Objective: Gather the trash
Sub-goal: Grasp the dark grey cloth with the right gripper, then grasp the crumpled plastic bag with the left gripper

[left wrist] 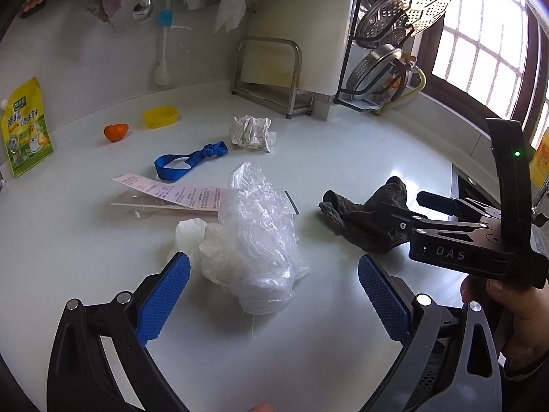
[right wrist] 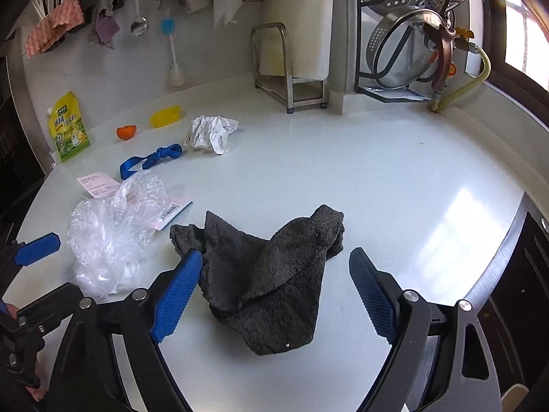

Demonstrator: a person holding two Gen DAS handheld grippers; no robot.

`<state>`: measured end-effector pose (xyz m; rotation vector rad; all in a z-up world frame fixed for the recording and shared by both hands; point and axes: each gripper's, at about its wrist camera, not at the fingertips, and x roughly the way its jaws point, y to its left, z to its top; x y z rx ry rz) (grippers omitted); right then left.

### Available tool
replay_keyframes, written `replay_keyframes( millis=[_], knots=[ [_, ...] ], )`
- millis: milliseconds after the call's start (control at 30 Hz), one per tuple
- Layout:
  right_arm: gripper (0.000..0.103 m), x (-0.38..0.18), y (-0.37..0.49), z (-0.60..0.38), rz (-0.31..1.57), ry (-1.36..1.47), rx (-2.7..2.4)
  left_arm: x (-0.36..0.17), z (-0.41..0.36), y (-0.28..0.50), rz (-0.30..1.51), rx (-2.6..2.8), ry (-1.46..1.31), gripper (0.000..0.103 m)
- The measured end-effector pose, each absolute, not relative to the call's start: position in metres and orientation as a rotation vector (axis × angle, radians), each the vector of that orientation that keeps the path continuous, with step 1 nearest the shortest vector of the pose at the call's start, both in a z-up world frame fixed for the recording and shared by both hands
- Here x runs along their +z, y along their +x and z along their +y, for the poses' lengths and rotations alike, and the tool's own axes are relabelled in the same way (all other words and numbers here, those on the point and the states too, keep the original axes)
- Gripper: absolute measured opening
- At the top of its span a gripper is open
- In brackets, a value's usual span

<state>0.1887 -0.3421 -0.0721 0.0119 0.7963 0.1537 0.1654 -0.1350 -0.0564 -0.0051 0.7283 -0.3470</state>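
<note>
A white kitchen counter [right wrist: 343, 171] holds scattered trash. The left gripper [left wrist: 274, 295] has its jaws spread wide, either side of a crumpled clear plastic bag [left wrist: 257, 237] near the front edge, not pressing it. The right gripper [right wrist: 274, 285] is also spread wide around a dark grey cloth [right wrist: 274, 274]; its left pad may brush the fabric. A pink receipt [left wrist: 178, 192], blue strap [left wrist: 188, 161] and crumpled paper [left wrist: 254, 134] lie toward the back wall.

Dark grey cloth [right wrist: 274, 274], blue strap [left wrist: 187, 161], yellow dish [left wrist: 160, 116], clear crinkled bag [left wrist: 254, 237]
</note>
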Motion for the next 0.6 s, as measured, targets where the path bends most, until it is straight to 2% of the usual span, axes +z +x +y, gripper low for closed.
replay_keyframes(
  millis=[33, 100, 133, 200, 300, 367, 400, 433, 600],
  knots=[
    [0.079, -0.075, 0.193, -0.339, 0.810, -0.004, 0.163, -0.055, -0.137, 0.167, 0.723, -0.349, 0.008, 0.096],
    [0.050, -0.081, 0.200, -0.334, 0.843, -0.019, 0.190, -0.056, -0.142, 0.171, 0.723, -0.355, 0.035, 0.096],
    [0.026, -0.082, 0.202, -0.334, 0.848, -0.020, 0.193, -0.057, -0.144, 0.172, 0.725, -0.360, 0.049, 0.095],
    [0.023, -0.081, 0.199, -0.337, 0.835, -0.010, 0.215, -0.059, -0.149, 0.175, 0.729, -0.356, 0.084, 0.094],
    [0.018, -0.072, 0.187, -0.346, 0.790, 0.032, 0.225, -0.062, -0.157, 0.182, 0.738, -0.351, 0.120, 0.082],
    [0.017, -0.063, 0.177, -0.353, 0.758, 0.069, 0.232, -0.064, -0.162, 0.189, 0.749, -0.340, 0.149, 0.061],
    [0.017, -0.059, 0.172, -0.356, 0.739, 0.084, 0.242, -0.065, -0.164, 0.192, 0.749, -0.325, 0.165, 0.057],
    [0.017, -0.054, 0.166, -0.358, 0.720, 0.097, 0.249, -0.065, -0.166, 0.195, 0.746, -0.305, 0.179, 0.048],
    [0.017, -0.038, 0.140, -0.360, 0.659, 0.126, 0.277, -0.072, -0.165, 0.207, 0.778, -0.294, 0.185, 0.023]
  ],
)
